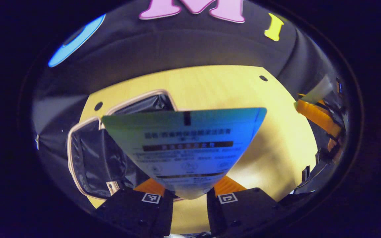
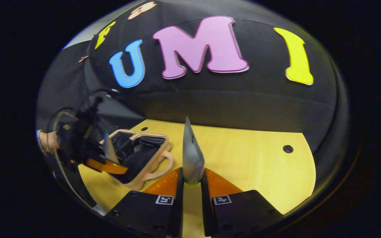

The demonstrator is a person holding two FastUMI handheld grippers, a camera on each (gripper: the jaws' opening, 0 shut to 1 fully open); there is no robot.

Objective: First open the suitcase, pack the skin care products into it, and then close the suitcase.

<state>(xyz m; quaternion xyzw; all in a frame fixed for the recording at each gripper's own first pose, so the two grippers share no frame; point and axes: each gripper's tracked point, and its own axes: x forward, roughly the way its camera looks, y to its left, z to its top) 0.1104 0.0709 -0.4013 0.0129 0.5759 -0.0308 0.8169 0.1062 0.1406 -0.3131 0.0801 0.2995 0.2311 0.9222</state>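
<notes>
L gripper (image 1: 186, 198) jaws pinch tube (image 1: 185, 148), flat end pointing away, suitcase (image 1: 91, 158) open.

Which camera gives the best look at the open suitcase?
The right gripper view: the suitcase lies open on the table, whole rim visible. In the left gripper view the held tube covers part of it.

A pale wooden table (image 2: 250, 158) is seen under warm light, backed by a black cloth wall (image 2: 243, 102). Small dark round holes (image 2: 288, 148) are set near its far corners, left and right.
</notes>
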